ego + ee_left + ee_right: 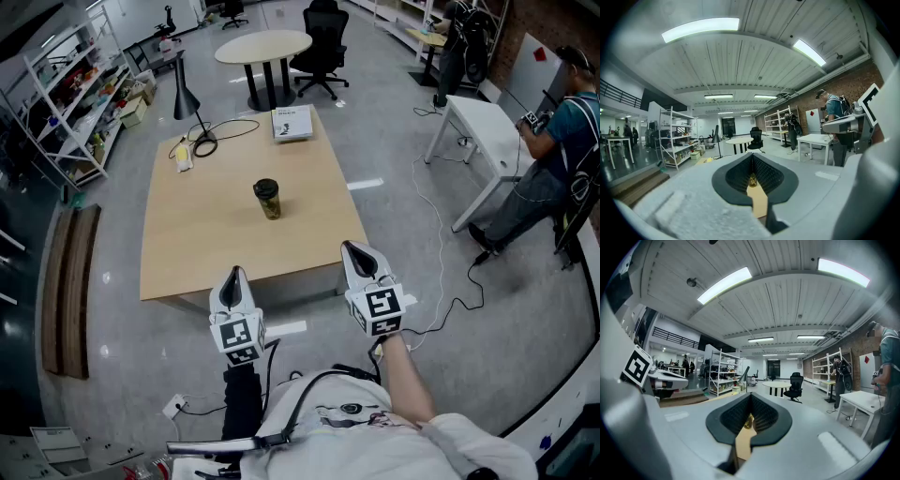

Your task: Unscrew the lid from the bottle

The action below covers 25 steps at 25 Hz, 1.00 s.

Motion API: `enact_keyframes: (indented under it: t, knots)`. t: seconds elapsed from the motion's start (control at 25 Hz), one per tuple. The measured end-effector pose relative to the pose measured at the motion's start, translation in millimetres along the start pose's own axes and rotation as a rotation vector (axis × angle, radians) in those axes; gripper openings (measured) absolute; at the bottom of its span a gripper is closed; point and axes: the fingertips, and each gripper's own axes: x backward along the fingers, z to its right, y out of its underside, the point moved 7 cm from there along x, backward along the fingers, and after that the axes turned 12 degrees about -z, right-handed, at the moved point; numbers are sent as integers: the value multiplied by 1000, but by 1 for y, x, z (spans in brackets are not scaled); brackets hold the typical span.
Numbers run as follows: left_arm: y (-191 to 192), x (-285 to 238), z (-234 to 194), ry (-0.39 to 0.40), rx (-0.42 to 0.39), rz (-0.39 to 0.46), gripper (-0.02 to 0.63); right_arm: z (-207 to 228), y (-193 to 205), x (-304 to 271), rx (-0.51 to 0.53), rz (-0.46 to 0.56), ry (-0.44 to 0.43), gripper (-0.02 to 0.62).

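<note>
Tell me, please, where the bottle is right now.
In the head view the bottle stands upright near the middle of the wooden table, ahead of the left gripper and right gripper, with the book beyond it.

Pale wooden table on grey floor. Upright at its middle, a dark-lidded bottle. Along the far edge, a black lamp, looped cable and a book.
</note>
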Motion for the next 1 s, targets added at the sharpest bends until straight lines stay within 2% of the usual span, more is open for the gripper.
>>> enact_keyframes:
  t: [0.28,0.48,0.84,0.92,1.0]
  knots:
    - [1,2,7,1,-1,-6,5,1,3,3,13,-10,-11,2]
    - [4,3,10,3,11,-6,5,2,1,5,8,30,-31,3]
    - [9,4,24,12,-18,-32,14,9,8,14,22,19,-66,5]
    - [13,2,30,24,-26,-41,30,15,14,16,17,13,-78,5]
    - [17,-1,37,45,-36,-50,84,21,21,18,6,9,-91,7]
